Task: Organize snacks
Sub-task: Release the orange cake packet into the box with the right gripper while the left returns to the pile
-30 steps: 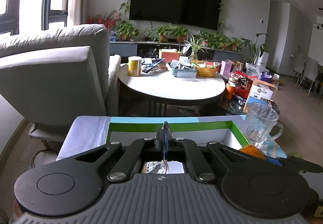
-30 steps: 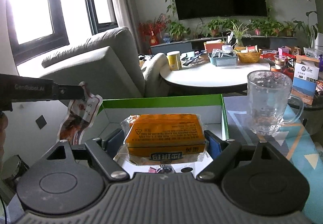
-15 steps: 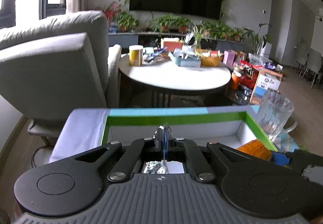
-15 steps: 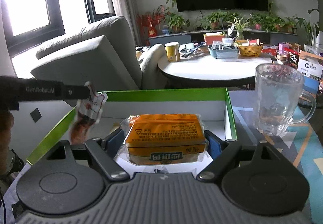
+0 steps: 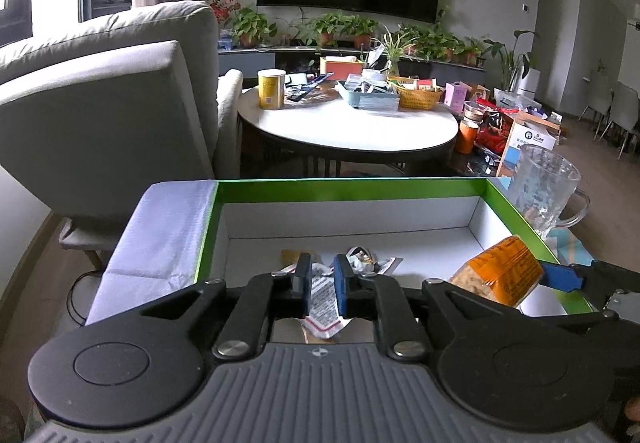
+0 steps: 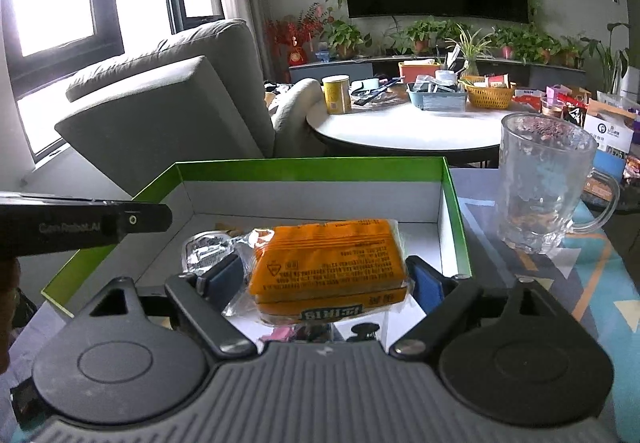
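A green-rimmed white box (image 5: 352, 185) (image 6: 312, 164) lies in front of both grippers. My left gripper (image 5: 321, 281) is slightly open just above the box floor; a small silver snack packet (image 5: 324, 299) lies loose under its fingers. The packet also shows in the right wrist view (image 6: 208, 249). My right gripper (image 6: 324, 277) is shut on an orange wrapped snack pack (image 6: 328, 263), held low over the right side of the box. The pack also shows at the right of the left wrist view (image 5: 500, 275).
A glass mug (image 6: 544, 187) stands just right of the box on a patterned cloth (image 6: 592, 267). A grey armchair (image 5: 100, 103) is at the left. A round white table (image 5: 348, 123) with tins and baskets stands behind.
My left gripper has lowered into the box and opened, letting go of the silver packet. My right gripper has moved forward and down with the orange pack.
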`<state>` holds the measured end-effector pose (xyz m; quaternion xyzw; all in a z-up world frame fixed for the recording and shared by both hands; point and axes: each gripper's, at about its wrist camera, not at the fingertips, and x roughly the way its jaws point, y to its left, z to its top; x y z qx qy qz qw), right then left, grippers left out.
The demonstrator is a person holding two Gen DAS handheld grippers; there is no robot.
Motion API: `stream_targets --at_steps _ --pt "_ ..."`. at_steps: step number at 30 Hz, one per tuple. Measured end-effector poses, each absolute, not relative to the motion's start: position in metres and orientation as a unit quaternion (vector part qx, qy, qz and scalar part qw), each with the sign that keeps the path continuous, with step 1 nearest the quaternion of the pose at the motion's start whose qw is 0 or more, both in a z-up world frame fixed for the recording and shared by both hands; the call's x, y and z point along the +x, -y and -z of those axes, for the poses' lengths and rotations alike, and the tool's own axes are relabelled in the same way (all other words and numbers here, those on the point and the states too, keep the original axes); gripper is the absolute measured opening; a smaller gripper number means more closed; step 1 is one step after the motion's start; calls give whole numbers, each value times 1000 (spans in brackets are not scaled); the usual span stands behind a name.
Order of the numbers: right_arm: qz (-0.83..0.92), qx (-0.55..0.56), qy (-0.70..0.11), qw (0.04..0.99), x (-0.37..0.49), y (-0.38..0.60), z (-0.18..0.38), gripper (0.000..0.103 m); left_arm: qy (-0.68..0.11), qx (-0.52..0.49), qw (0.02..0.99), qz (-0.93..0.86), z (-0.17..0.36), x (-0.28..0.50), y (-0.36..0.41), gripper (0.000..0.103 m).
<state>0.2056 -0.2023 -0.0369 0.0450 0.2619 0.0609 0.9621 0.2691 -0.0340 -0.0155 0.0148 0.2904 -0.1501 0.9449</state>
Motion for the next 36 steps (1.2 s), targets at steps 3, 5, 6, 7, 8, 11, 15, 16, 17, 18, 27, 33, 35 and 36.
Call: stream_targets --at_steps 3,5,6,7,8,11,15,16,17,18,27,33,35,36 --pt "-62 43 -260 963 200 203 37 49 -288 8 947 143 13 259 26 12" --pt "-65 41 -260 963 196 203 38 49 -283 2 949 140 9 251 20 14" --pt "-67 38 -260 962 193 202 38 49 -281 -1 949 139 7 247 17 15" --pt "-68 36 -262 962 192 201 39 49 -279 -4 950 138 6 242 15 17" --pt "-72 35 -265 961 190 200 40 49 -278 -6 951 138 4 238 13 19" --pt "-73 18 -266 961 183 195 42 49 -277 -8 951 136 1 228 5 22" --pt "-74 40 -262 961 174 200 40 49 -281 -14 951 129 2 212 -6 26" --pt "-75 46 -262 961 172 201 40 49 -285 -16 950 129 3 208 -8 28" --pt "-74 48 -261 961 170 202 39 49 -290 -17 948 129 5 204 -10 30" --pt "-71 44 -258 963 167 201 38 49 -295 -17 947 129 7 200 -12 30" --pt "-64 32 -240 968 142 201 31 49 -362 -12 925 111 39 160 -19 38" --pt "-71 25 -232 970 118 207 30 49 -390 -19 916 93 50 150 -13 46" --pt "-70 31 -236 969 111 213 33 49 -395 -17 915 85 52 149 -9 47" --pt "-68 33 -240 968 108 215 34 49 -397 -17 914 81 54 149 -8 47"
